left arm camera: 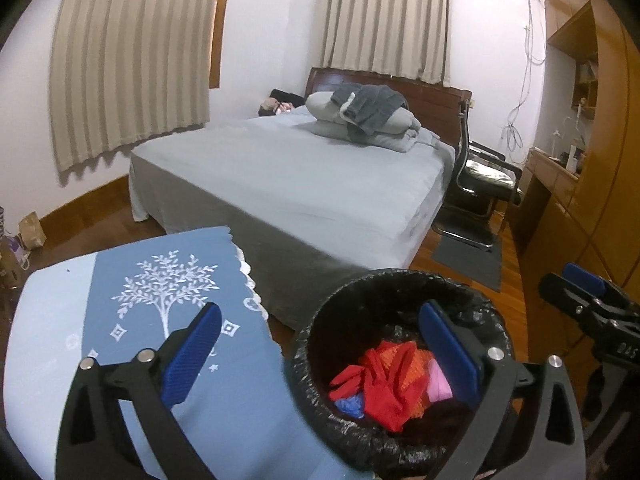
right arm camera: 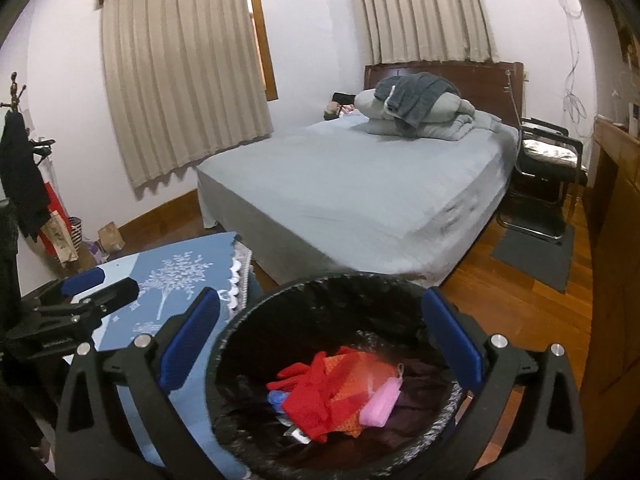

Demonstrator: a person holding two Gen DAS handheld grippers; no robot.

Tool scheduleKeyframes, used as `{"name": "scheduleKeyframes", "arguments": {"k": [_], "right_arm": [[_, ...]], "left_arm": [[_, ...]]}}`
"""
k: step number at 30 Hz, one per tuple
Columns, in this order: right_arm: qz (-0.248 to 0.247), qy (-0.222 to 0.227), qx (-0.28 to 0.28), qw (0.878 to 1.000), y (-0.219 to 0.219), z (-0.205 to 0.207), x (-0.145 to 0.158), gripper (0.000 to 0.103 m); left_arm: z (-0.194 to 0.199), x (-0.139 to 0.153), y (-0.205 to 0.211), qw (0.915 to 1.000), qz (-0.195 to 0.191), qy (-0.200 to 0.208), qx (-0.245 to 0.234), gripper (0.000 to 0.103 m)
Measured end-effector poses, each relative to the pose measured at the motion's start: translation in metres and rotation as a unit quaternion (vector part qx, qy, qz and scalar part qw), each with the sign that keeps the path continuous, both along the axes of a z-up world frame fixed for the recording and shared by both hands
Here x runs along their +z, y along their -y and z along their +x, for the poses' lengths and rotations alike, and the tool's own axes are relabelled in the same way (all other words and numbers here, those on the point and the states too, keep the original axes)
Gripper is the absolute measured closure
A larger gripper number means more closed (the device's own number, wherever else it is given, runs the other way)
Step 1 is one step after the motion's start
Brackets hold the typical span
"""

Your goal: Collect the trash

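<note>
Bin (right arm camera: 320, 300) standing upright, mouth facing up | trash (right arm camera: 320, 392) lying inside | left gripper (left arm camera: 320, 344), right gripper (right arm camera: 320, 336) both gaping, holding nothing

The bin liner (right arm camera: 256, 320) was thin black plastic, crinkled and faintly glossy. Red mesh netting (right arm camera: 316, 392) inside looked coarse and matt; the pink piece (right arm camera: 380, 400) beside it was smooth. The tablecloth (left arm camera: 132, 304) was matt blue cloth with a white scalloped trim. Gripper pads (left arm camera: 192, 356) were ribbed blue material on matt black plastic with bright metal pins. The floor (right arm camera: 520, 304) was glossy wood.
</note>
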State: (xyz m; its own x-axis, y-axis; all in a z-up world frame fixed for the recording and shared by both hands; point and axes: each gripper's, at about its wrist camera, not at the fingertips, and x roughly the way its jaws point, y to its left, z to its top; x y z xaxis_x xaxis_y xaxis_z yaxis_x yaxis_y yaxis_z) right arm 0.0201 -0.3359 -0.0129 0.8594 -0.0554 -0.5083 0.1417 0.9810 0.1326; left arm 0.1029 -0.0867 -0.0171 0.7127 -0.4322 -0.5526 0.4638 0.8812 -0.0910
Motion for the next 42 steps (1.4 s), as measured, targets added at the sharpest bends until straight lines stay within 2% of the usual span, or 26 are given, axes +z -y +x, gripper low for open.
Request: {"name": "scheduleKeyframes", "arguments": {"k": [18,42], "right_arm": [[-0.022,0.006,0.044,0.999,-0.046,-0.016,0.029,0.005],[-0.028,0.003,0.053,0.998,-0.06,-0.018,0.029,0.005]], "left_arm": [[-0.045,0.025,-0.03,0.9992,0.003,0.031,0.024,0.006],[-0.051,0.029,-0.04,0.9991,0.006,0.033,0.028,0.006]]}}
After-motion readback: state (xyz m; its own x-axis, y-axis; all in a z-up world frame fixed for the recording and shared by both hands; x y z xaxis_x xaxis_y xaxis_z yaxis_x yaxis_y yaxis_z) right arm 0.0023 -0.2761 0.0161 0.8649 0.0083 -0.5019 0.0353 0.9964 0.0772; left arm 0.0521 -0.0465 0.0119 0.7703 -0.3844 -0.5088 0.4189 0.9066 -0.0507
